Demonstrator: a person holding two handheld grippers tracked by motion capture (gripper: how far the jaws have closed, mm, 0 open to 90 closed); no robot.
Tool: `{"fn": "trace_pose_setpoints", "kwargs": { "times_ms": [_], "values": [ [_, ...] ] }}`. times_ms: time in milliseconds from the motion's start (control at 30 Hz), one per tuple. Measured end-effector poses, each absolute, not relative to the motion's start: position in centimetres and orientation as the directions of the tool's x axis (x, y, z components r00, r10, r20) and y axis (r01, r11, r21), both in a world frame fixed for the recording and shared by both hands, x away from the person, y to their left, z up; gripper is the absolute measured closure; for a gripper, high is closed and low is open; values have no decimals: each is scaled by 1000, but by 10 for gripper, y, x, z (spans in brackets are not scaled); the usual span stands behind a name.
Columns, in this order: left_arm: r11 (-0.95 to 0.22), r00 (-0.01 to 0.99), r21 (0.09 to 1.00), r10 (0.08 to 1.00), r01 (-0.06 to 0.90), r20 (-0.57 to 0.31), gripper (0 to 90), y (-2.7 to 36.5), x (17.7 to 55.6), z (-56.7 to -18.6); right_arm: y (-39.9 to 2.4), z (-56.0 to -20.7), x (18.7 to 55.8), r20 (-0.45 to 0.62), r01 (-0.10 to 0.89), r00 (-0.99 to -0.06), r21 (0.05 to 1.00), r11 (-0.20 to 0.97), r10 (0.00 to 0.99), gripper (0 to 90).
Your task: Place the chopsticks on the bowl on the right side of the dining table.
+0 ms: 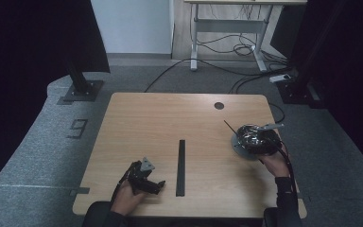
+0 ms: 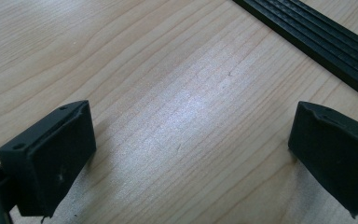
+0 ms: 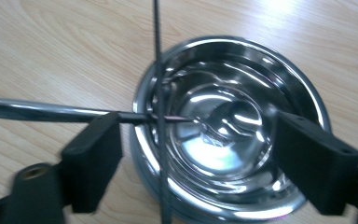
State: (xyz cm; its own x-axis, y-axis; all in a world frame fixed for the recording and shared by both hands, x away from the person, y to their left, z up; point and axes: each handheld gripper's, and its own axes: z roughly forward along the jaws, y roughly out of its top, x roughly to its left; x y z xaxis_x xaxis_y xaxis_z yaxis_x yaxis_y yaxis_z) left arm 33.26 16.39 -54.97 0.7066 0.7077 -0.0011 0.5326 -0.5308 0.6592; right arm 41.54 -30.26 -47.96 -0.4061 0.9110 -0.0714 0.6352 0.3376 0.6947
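- The worktop point(image 1: 137, 123) was a light wooden board with rounded corners, standing on grey carpet.
- A round dark hole point(image 1: 219, 105) sat near its far right corner.
- A narrow black strip point(image 1: 181, 167) lay lengthwise near the middle, toward the near edge.
- A shiny steel bowl point(image 1: 255, 136) stood on the right side, on a grey round base.
- A thin dark stick point(image 1: 230, 127) and a metal-handled utensil point(image 1: 270, 126) rested across the bowl's rim.

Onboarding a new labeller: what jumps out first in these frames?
The shiny steel bowl near the table's right edge, with a thin dark stick and a metal-handled utensil lying across it, and the right gripper open just above it. Next, the black strip down the table's middle, with the left gripper open beside it.
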Motion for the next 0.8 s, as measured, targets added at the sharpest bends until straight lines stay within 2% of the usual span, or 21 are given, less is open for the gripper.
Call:
{"fn": "trace_pose_setpoints", "kwargs": {
  "times_ms": [167,800],
  "values": [
    [-531,707,659,708,533,-1,3,164,333,-550,-310,-484,410,-94,640,-375,694,331,922,90],
    [-530,706,659,708,533,-1,3,164,332,-550,-319,-493,408,-128,672,-335,663,332,934,102]
  ]
}}
